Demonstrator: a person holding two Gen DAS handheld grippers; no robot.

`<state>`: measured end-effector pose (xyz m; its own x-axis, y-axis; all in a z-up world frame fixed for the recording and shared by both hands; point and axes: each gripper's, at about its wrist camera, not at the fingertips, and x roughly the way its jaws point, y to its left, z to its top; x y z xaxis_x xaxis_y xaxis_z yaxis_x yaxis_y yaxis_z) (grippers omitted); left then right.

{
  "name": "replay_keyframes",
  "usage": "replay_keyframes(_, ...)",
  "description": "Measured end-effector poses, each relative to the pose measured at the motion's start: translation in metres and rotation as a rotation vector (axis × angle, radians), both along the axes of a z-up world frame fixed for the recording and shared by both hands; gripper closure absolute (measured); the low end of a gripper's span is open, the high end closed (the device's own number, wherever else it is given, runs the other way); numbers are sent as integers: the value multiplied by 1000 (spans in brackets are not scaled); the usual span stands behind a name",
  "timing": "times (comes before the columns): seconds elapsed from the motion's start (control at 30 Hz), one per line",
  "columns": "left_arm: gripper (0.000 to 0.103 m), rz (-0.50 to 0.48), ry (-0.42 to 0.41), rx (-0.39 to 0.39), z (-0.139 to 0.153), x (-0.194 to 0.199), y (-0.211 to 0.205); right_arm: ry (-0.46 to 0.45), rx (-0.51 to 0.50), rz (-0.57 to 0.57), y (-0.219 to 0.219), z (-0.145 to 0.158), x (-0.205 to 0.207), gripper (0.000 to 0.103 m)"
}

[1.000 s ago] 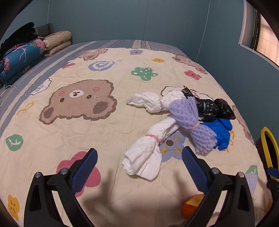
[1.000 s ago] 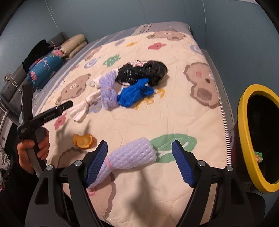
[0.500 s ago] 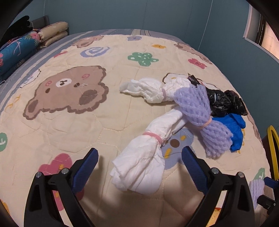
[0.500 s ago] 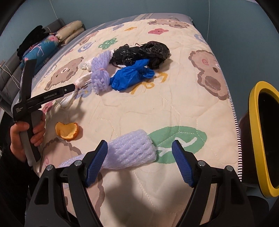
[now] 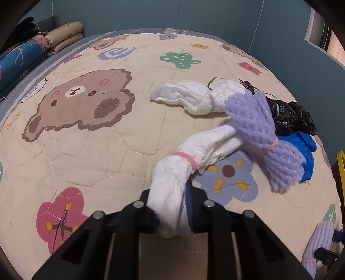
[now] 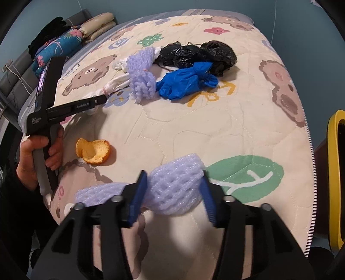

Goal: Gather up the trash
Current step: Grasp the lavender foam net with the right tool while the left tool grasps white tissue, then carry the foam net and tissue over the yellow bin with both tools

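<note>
My left gripper (image 5: 170,213) is shut on the near end of a white paper bundle (image 5: 194,155) tied with a pink band, lying on the bed quilt (image 5: 86,155). A second white bundle (image 5: 189,99), a purple foam net (image 5: 258,129), a black bag (image 5: 291,116) and a blue glove (image 5: 306,150) lie beyond it. My right gripper (image 6: 174,200) has its jaws closed in around another purple foam net (image 6: 174,189), touching its sides. An orange peel (image 6: 93,150) lies to its left. The left gripper also shows in the right wrist view (image 6: 94,102).
A yellow-rimmed bin (image 6: 336,178) stands off the bed's right edge. Pillows (image 6: 62,43) and folded covers (image 6: 99,25) lie at the head of the bed. A blue wall (image 5: 172,15) stands behind.
My left gripper has moved forward and shut on the white paper bundle. My right gripper has moved down and narrowed around the near purple foam net.
</note>
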<state>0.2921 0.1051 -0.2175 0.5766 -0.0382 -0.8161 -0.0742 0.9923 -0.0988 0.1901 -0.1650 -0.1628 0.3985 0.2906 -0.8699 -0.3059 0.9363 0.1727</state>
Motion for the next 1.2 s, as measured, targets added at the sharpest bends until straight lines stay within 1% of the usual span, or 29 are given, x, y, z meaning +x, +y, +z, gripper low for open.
replay_keyframes(0.03, 88, -1, -4, 6, 0, 0, -1, 1, -2, 11, 2, 0, -1, 73)
replay_keyframes(0.07, 88, -2, -11, 15, 2, -2, -3, -11, -4, 20, 5, 1, -4, 76)
replay_keyframes(0.13, 89, -6, -16, 15, 4, -2, -4, -25, -11, 39, 9, 3, -7, 80)
replay_keyframes(0.2, 89, -13, -18, 9, 8, -4, -4, -32, -6, 47, 9, 6, -8, 81)
replay_keyframes(0.3, 89, -14, -24, -2, 15, -10, 0, -32, 24, 38, 3, 10, -8, 81)
replay_keyframes(0.57, 89, -3, -60, -25, 42, -35, 17, -80, 87, 18, -10, 34, -15, 81)
replay_keyframes(0.7, 89, 3, -89, -20, 58, -52, 26, -112, 112, 7, -16, 49, -20, 81)
replay_keyframes(0.9, 89, 10, -128, -30, 78, -75, 37, -155, 135, -12, -27, 67, -26, 81)
replay_keyframes(1.2, 89, 15, -160, -41, 96, -97, 40, -206, 157, -28, -39, 89, -38, 81)
